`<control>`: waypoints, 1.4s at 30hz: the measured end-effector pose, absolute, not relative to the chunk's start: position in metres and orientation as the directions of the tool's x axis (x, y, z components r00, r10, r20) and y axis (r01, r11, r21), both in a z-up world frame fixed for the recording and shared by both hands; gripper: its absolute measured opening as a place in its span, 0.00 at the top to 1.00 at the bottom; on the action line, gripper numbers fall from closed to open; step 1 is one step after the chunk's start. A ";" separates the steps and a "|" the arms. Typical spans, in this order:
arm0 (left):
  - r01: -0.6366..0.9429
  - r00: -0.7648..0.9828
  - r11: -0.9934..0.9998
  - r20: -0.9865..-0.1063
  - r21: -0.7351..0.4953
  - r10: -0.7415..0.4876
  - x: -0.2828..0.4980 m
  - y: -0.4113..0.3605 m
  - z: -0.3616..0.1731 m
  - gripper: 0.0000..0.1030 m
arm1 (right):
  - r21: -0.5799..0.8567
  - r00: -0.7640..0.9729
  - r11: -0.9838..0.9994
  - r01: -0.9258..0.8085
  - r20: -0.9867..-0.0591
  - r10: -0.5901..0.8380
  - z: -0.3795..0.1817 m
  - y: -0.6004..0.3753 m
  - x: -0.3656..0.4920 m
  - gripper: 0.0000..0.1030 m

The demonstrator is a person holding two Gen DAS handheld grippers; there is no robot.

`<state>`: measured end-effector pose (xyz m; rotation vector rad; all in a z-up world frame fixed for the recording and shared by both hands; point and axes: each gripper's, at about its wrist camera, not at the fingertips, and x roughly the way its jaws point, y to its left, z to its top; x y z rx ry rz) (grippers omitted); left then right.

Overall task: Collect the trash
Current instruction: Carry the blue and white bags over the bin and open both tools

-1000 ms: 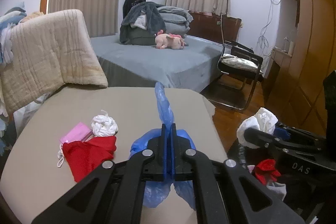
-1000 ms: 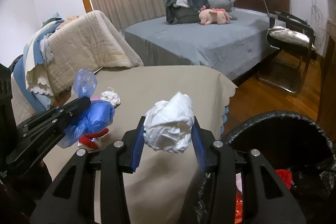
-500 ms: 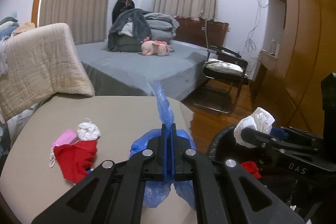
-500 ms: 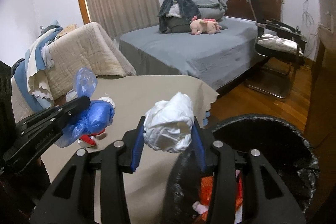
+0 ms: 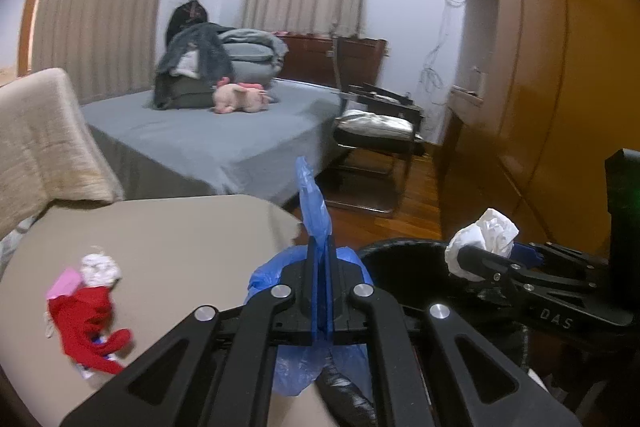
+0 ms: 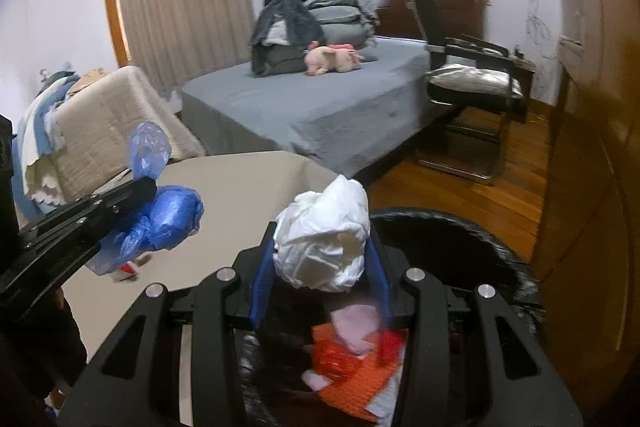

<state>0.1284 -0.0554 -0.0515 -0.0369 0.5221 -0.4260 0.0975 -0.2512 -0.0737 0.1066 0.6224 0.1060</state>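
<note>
My left gripper (image 5: 320, 247) is shut on a crumpled blue plastic bag (image 5: 316, 203), held above the table's right edge beside the bin; the same blue bag (image 6: 168, 219) shows at the left of the right wrist view. My right gripper (image 6: 320, 251) is shut on a crumpled white paper wad (image 6: 324, 239) above the black-lined trash bin (image 6: 460, 239). That white wad (image 5: 484, 235) and the bin rim (image 5: 400, 251) also appear at the right in the left wrist view. Red, orange and pink trash (image 6: 352, 355) lies inside the bin.
On the beige round table (image 5: 180, 247) lie a red wrapper (image 5: 84, 319), a pink piece (image 5: 64, 283) and a small white wad (image 5: 98, 267). Behind stand a grey bed (image 5: 224, 135), a blanket-draped chair (image 5: 36, 135), a black chair (image 5: 376, 131) and wooden wardrobes (image 5: 560, 67).
Both grippers have swung rightward off the table toward the bin, still holding their loads. The bin now lies directly under the white wad, and the table trash has slid left in view.
</note>
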 end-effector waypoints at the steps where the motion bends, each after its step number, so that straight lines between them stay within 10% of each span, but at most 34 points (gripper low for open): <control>1: 0.400 0.775 0.906 -0.476 -0.141 -0.416 0.129 -0.062 -0.052 0.97 | 0.129 0.809 0.990 -0.055 -0.576 0.120 -0.074 -0.257 0.096 0.61; 20: 0.550 0.649 0.820 -0.536 -0.159 -0.540 0.146 -0.165 -0.089 0.97 | 0.111 0.778 0.987 0.116 -0.629 -0.021 -0.110 -0.339 0.074 0.60; 24: 0.564 0.624 0.806 -0.549 -0.177 -0.557 0.149 -0.170 -0.097 0.96 | 0.092 0.765 0.986 0.138 -0.642 -0.047 -0.117 -0.343 0.075 0.46; 28: 0.559 0.604 0.802 -0.558 -0.212 -0.569 0.152 -0.162 -0.101 0.51 | 0.072 0.759 0.983 0.167 -0.646 -0.082 -0.123 -0.346 0.075 0.32; 33: 0.535 0.616 0.818 -0.564 -0.213 -0.550 0.151 -0.145 -0.103 0.43 | 0.079 0.771 0.980 0.185 -0.629 -0.095 -0.121 -0.350 0.073 0.11; 42: 0.419 0.734 0.897 -0.530 -0.140 -0.426 0.136 -0.084 -0.084 0.13 | 0.130 0.804 0.982 0.137 -0.593 -0.033 -0.104 -0.328 0.075 0.06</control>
